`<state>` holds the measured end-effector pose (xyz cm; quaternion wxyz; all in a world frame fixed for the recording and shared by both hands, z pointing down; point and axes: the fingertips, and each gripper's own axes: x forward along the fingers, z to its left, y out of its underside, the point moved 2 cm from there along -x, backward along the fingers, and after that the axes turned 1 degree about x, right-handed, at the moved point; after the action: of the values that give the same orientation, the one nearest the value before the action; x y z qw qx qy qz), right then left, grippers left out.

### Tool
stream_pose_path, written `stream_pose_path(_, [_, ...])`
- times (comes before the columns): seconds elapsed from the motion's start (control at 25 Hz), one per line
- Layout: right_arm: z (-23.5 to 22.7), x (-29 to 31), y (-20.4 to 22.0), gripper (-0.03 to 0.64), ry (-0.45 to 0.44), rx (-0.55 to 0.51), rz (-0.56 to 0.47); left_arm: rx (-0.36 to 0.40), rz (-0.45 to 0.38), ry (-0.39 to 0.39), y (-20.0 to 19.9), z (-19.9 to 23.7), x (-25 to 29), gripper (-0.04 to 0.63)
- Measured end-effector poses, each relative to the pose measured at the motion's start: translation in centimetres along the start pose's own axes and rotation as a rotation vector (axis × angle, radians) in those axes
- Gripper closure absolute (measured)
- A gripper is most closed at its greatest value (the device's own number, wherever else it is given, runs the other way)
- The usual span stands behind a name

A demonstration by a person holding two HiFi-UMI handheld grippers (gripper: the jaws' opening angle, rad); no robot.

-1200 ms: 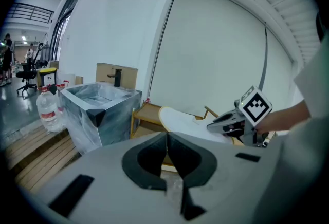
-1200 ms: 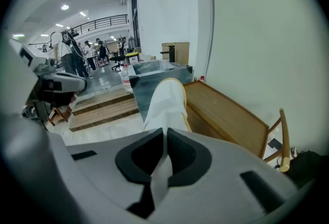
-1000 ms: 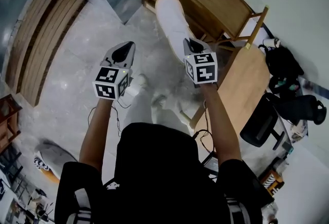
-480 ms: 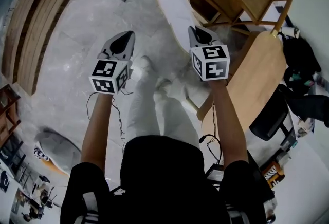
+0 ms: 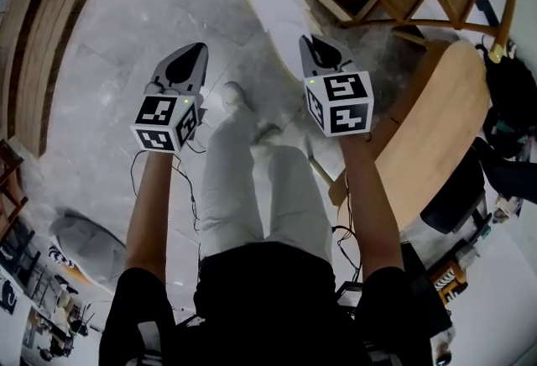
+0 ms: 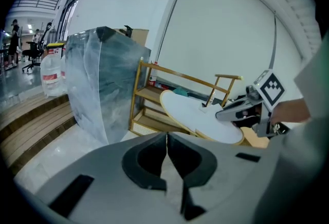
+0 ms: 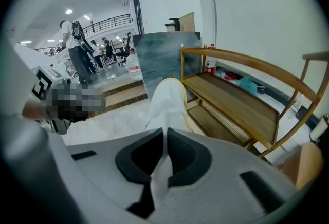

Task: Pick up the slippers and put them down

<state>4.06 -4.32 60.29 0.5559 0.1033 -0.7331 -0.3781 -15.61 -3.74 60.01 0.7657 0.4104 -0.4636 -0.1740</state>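
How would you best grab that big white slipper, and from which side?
By the thin white fabric at its near end, coming in from that end along its length. The slipper is long, flat and wide, probably too broad to span across, but that edge looks thin enough to pinch. The right gripper is shut on it there, the slipper sticking out ahead.

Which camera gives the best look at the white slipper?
The left gripper view: it shows the white slipper nearly whole, flat face and tan rim, with the right gripper clamped on one end. The head view shows its length from above, that end hidden under the gripper. The right gripper view sees it foreshortened, running out from its shut jaws.
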Motion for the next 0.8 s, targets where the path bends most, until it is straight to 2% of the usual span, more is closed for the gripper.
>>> stream_pose_path(0.44, [-1.3, 8.7, 8.0, 0.609, -0.019, 0.0, 0.006, 0.032, -0.016, -0.031, 8.2, 3.3, 7.0, 0.588])
stream_pose_path(0.8, [-2.2, 15.3, 11.5, 0.609, -0.034, -0.013, -0.003, 0.038, -0.026, -0.041, 12.5, 6.3, 11.7, 0.588])
